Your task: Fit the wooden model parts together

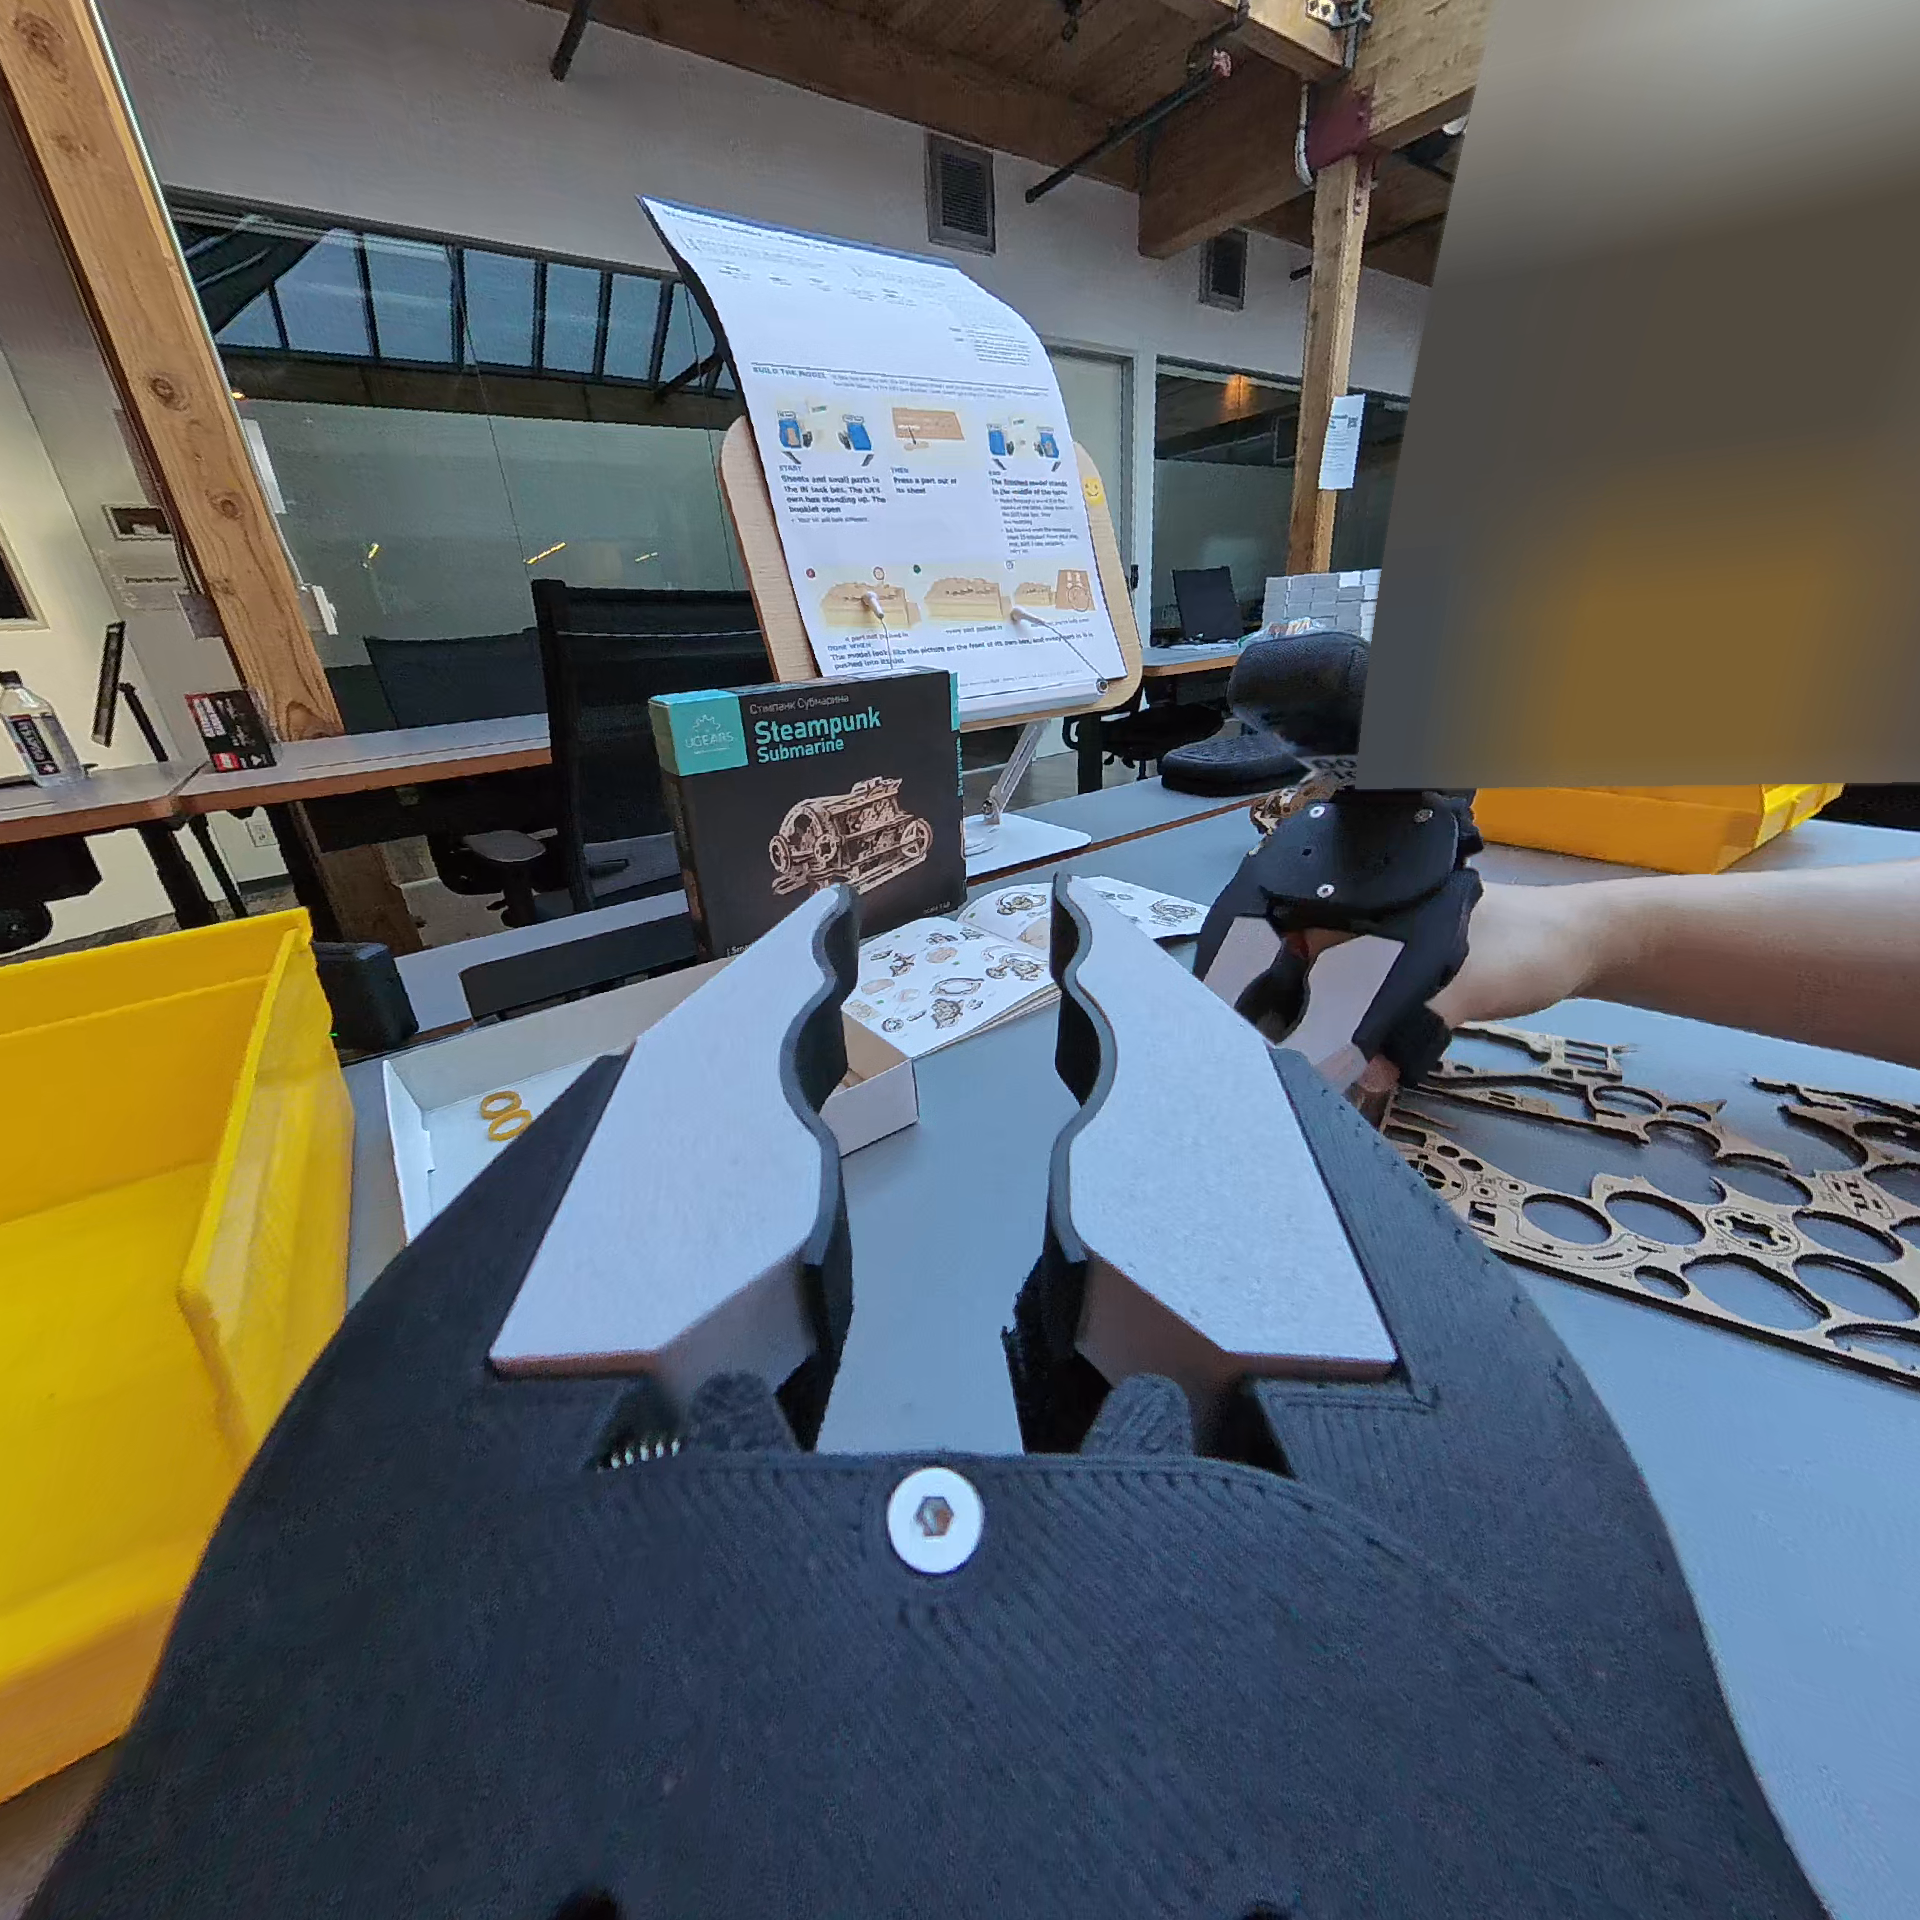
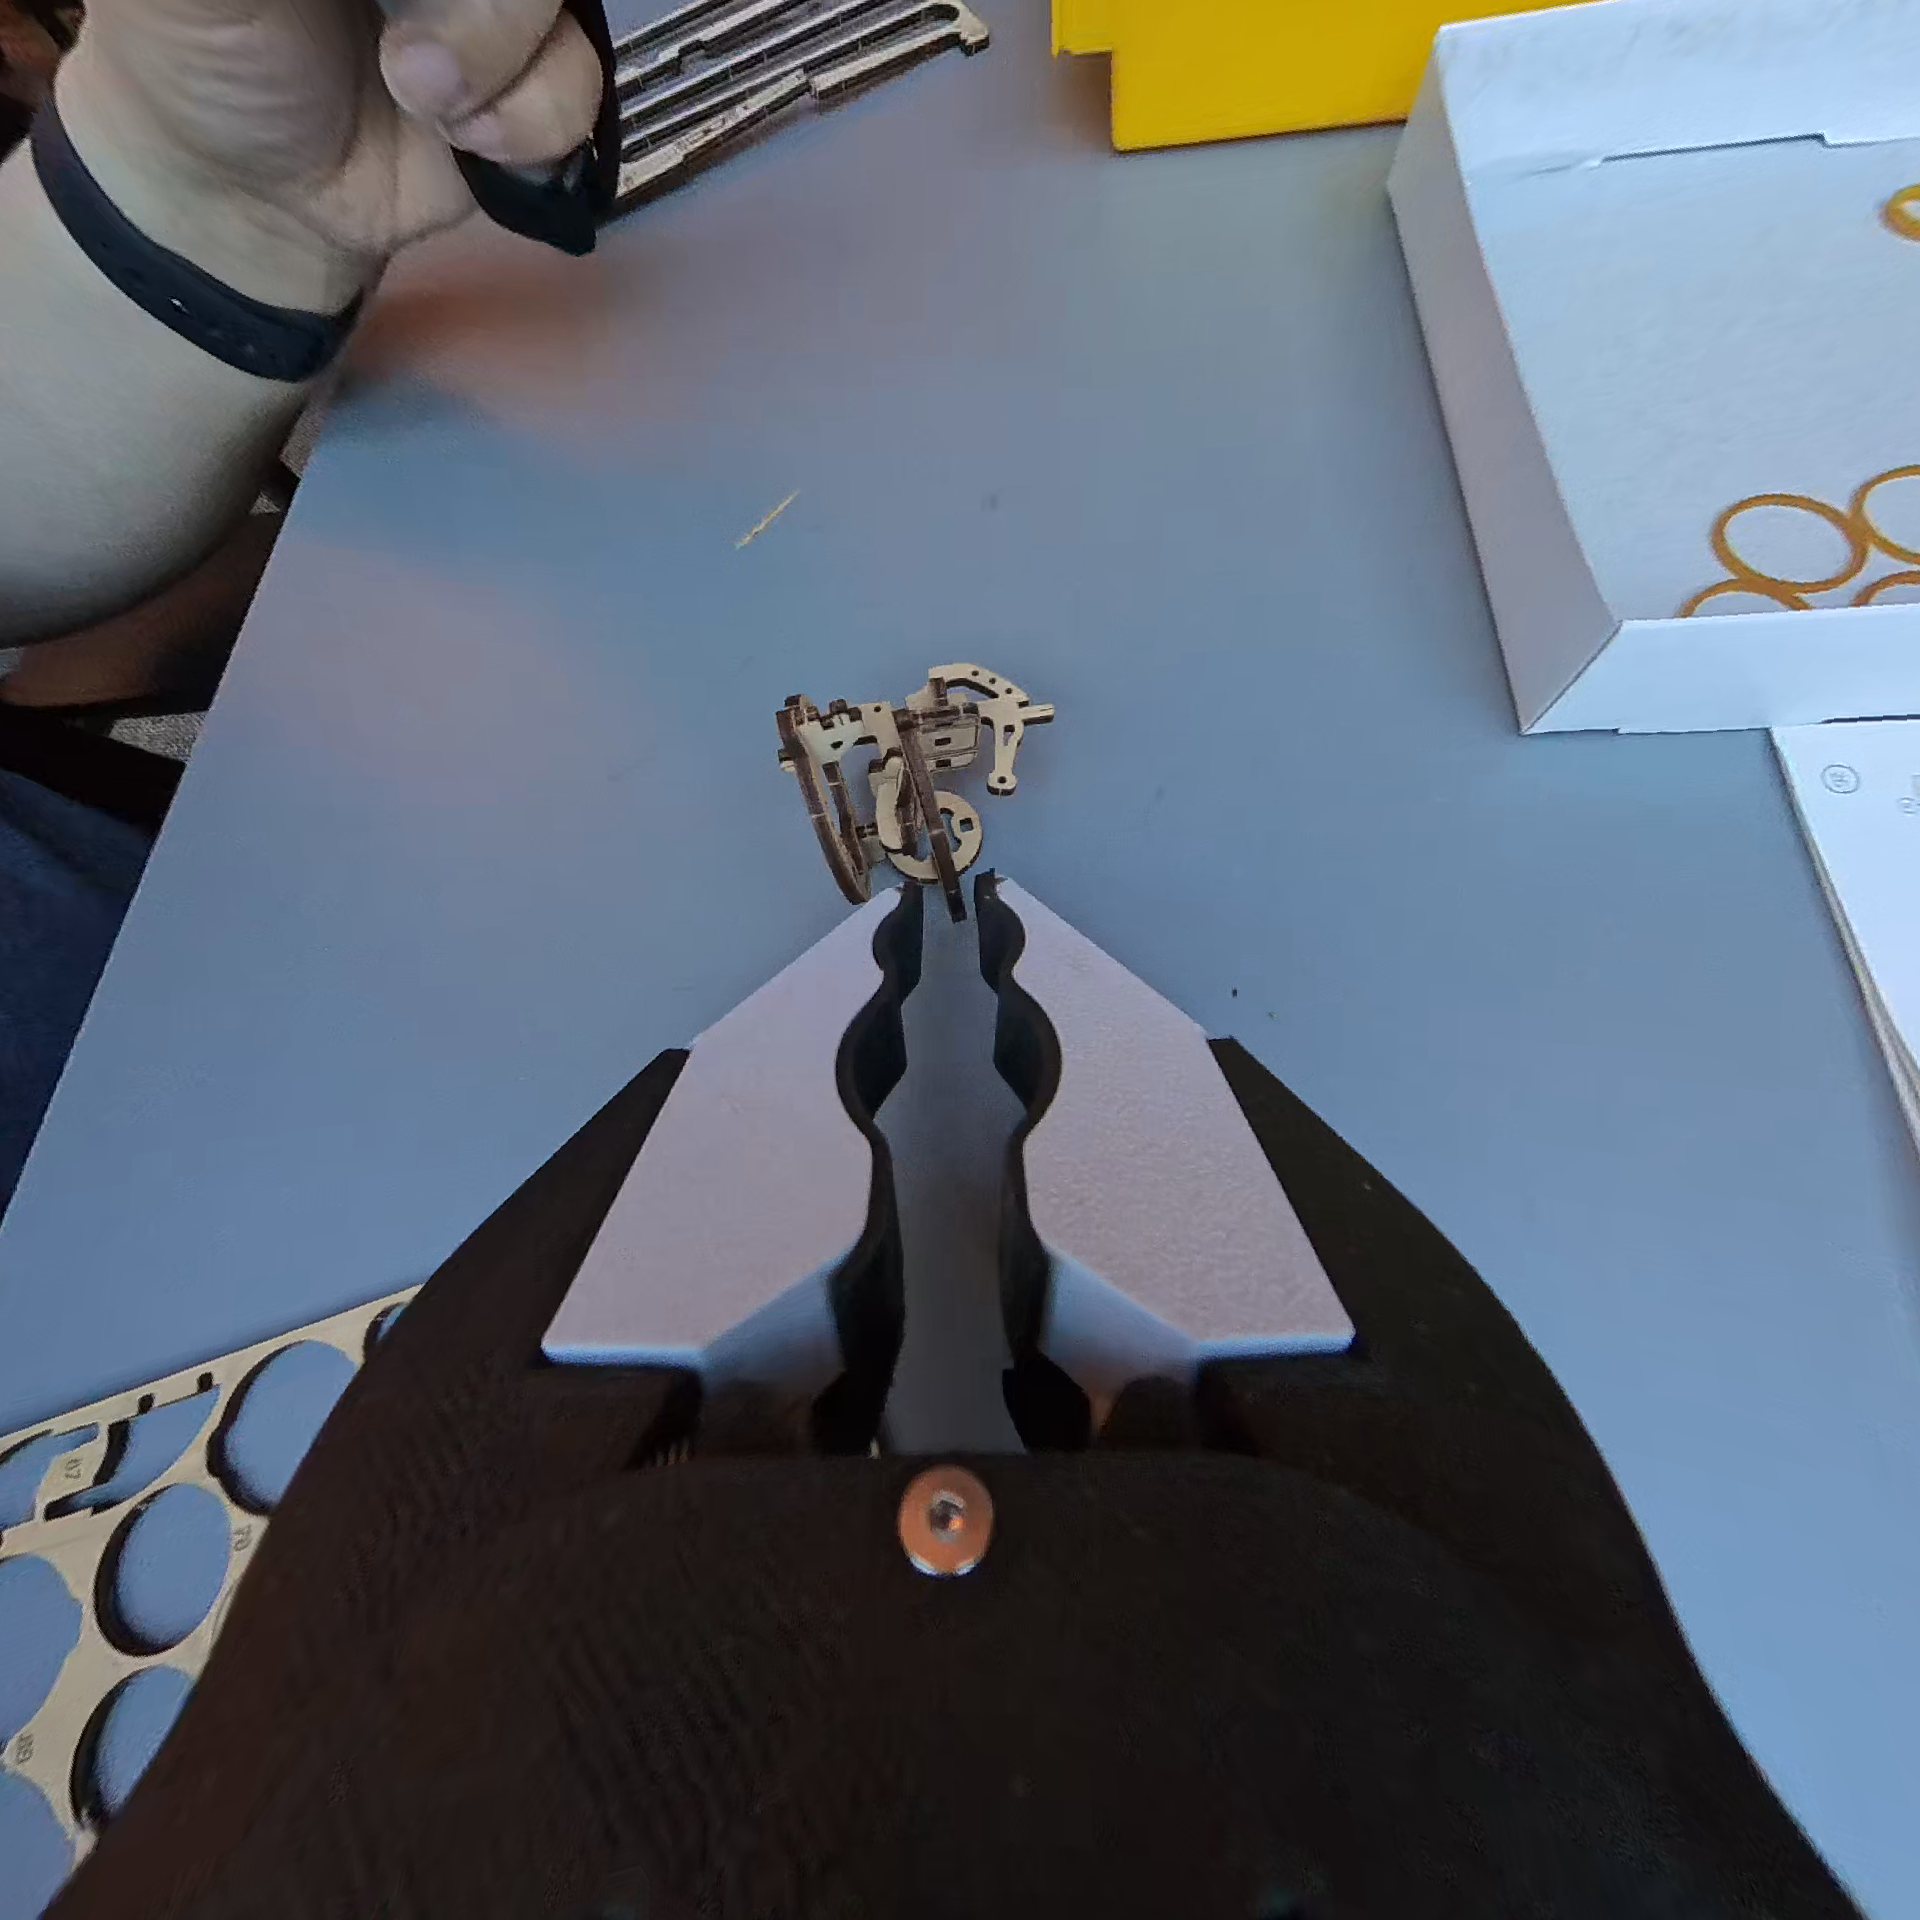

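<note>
Right tool [image 2: 948, 896] has its fingers nearly together, pinching an edge of the small wooden sub-assembly [image 2: 902, 781], likely to steady it on the desk [image 2: 582, 831] for fitting. Left tool [image 1: 951, 935] hangs spread and empty, away from the sub-assembly. Bare desk surrounds the sub-assembly; the white box [image 2: 1558, 416] sits well apart.

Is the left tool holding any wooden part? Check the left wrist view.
No. The left tool is open with only grey table showing between its fingers.
</note>
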A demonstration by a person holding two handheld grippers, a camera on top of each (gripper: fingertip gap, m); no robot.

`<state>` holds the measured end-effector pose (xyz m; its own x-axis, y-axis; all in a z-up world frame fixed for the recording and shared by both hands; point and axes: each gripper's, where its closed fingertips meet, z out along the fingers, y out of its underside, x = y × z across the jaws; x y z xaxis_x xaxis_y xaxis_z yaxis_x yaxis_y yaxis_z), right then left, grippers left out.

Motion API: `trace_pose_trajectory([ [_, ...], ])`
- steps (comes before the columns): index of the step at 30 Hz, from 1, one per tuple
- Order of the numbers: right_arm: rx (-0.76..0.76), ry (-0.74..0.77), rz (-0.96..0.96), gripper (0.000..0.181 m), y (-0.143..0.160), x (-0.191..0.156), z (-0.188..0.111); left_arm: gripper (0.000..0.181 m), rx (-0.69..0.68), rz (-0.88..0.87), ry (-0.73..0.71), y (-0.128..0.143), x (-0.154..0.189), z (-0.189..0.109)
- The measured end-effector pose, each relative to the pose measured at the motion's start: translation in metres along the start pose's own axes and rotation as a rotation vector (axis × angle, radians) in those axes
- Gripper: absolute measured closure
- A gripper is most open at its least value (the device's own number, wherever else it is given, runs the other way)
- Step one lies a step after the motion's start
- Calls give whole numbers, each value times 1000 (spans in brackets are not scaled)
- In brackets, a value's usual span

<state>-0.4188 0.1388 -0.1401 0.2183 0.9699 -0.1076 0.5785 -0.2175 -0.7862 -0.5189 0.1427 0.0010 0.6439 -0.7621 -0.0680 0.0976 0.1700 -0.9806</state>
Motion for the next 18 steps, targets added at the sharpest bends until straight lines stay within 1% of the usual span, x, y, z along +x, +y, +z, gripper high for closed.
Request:
trace_pose_trajectory([
  [2, -14, -12, -1, 170, 1, -2, 1, 146, -1, -2, -6, 1, -1, 0],
  [6, -53, 11, -37, 169, 8, 0, 10, 146, 1, -8, -6, 0, -1, 0],
  [7, -43, 4, -29, 170, 7, 0, 12, 146, -1, -5, -5, 0, -1, 0],
  [8, -23, -3, -15, 176, 4, -1, 14, 146, -2, -2, -4, 1, 0, 0],
  [10, 0, -10, 25, 178, 1, 0, 15, 147, -6, -6, 3, 3, 3, 0],
  [12, 9, -43, 127, 180, -2, 0, 12, 146, -16, -8, 5, 6, 3, 0],
  [14, 71, -114, 284, 180, -15, -2, 3, 146, -12, -14, 6, 5, 3, -2],
  [18, 220, -292, 606, 180, -51, -8, -34, 147, 4, -21, 7, 0, 4, -7],
])
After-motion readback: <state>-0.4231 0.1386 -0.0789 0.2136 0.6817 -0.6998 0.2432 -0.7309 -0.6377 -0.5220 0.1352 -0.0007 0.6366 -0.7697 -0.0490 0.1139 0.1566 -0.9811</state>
